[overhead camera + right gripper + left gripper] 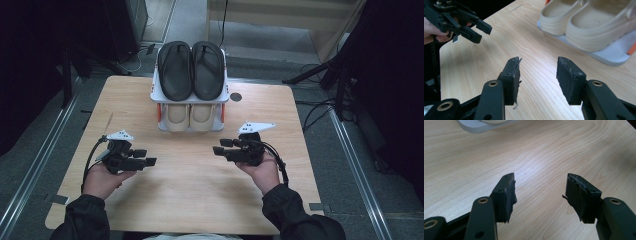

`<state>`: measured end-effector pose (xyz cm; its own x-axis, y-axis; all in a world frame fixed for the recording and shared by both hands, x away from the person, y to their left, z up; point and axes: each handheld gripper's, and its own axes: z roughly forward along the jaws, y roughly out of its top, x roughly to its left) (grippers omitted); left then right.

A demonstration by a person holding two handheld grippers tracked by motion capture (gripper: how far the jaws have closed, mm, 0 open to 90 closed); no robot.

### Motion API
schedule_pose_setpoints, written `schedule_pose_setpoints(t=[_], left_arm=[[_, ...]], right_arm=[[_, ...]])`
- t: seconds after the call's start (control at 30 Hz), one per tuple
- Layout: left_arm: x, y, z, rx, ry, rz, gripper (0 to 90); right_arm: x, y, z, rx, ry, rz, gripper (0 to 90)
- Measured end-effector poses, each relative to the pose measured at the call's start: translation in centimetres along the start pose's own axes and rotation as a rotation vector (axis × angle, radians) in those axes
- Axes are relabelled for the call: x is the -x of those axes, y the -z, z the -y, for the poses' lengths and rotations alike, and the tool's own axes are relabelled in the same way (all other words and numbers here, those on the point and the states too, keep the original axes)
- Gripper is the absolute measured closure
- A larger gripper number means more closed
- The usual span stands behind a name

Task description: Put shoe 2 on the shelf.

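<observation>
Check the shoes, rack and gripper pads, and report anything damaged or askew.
Pads are worn: the right gripper has a frayed covering on its left pad, and the left gripper has peeling, wrinkled tape on its right pad. Black sandals and beige shoes sit straight on the rack.

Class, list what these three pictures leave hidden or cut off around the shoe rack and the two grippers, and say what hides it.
- Cream shoes, high view: heels hidden under the upper shelf holding the black sandals.
- Cream shoes, right gripper view: backs cut off by the top edge.
- Shoe rack, left gripper view: all but a grey corner cut off by the top edge.
- Right gripper, high view: underside hidden by the hand.
</observation>
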<state>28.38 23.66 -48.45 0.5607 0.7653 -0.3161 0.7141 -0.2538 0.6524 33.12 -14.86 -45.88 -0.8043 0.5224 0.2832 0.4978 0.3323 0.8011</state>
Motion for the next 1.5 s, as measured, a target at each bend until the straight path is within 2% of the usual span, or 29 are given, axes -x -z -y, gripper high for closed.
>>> schedule_pose_setpoints(t=[0.1,0.37,0.57,0.83,1.27,1.5], left_arm=[[0.0,0.0,0.0,0.001,-0.001,0.000,41.3],[0.0,0.0,-0.1,-0.001,-0.005,0.000,41.1],[0.1,-0.2,-0.2,-0.009,-0.016,0.006,41.1],[0.5,-0.6,-0.3,-0.017,-0.024,0.018,40.6],[0.8,-1.2,-0.5,-0.032,-0.042,0.034,39.6],[0.9,-1.4,-0.6,-0.033,-0.029,0.033,39.3]], right_arm=[[0.3,0.2,0.6,-0.003,-0.013,0.002,53.8],[0.7,0.3,1.6,-0.001,-0.005,0.006,52.1],[1.1,0.3,2.2,-0.003,-0.022,0.018,52.0],[1.6,-0.7,2.2,-0.026,-0.004,0.017,50.5],[2.3,-0.7,2.2,-0.018,-0.032,0.026,50.4],[2.2,-0.9,2.3,-0.029,-0.027,0.024,49.9]])
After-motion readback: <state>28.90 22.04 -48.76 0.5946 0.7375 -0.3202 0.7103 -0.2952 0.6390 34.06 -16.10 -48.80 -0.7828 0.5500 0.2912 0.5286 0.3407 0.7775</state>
